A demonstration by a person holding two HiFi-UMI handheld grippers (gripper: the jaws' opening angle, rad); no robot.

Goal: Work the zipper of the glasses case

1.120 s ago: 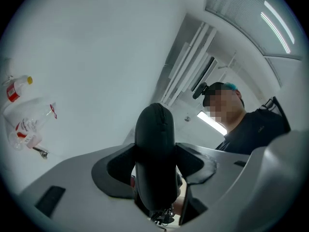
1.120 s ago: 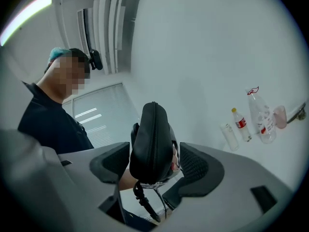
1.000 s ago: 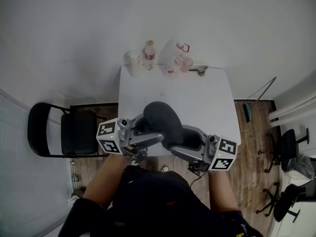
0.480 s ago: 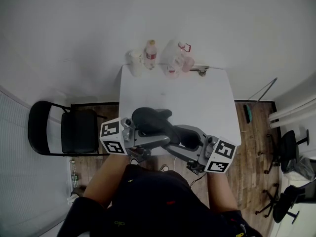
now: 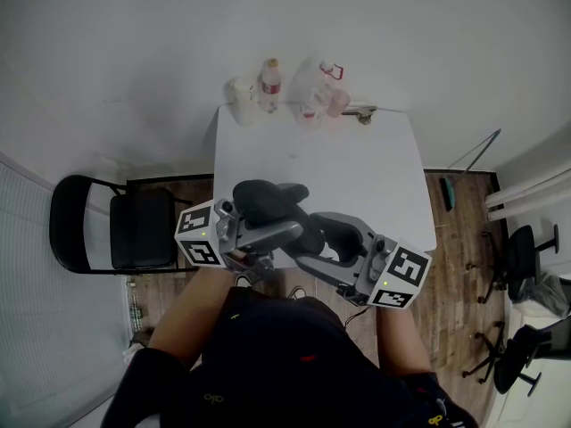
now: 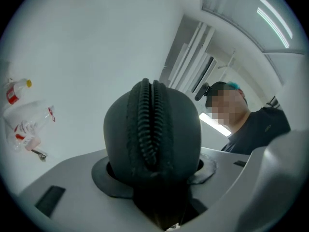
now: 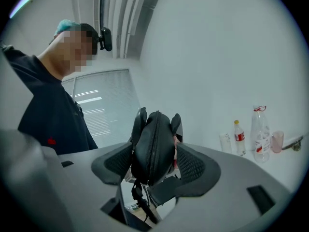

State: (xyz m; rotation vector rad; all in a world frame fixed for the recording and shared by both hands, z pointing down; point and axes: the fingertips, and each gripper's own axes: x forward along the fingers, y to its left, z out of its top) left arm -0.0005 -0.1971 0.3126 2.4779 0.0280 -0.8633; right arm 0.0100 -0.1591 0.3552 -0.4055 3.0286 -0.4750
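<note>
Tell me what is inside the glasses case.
Nothing inside shows. The glasses case is shut along the stretch of zipper that both gripper views show, with its teeth meshed, so its dark walls cover whatever it holds. Whether it is empty cannot be told.

Dark glasses case (image 6: 179,129) centre frame, zipper (image 6: 147,122) vertical and facing the camera. Left gripper (image 6: 154,170) jaws just closed in, gripping it. Bottles (image 6: 17,92) far left.

Bright even light, fisheye edges, soft shadows
</note>
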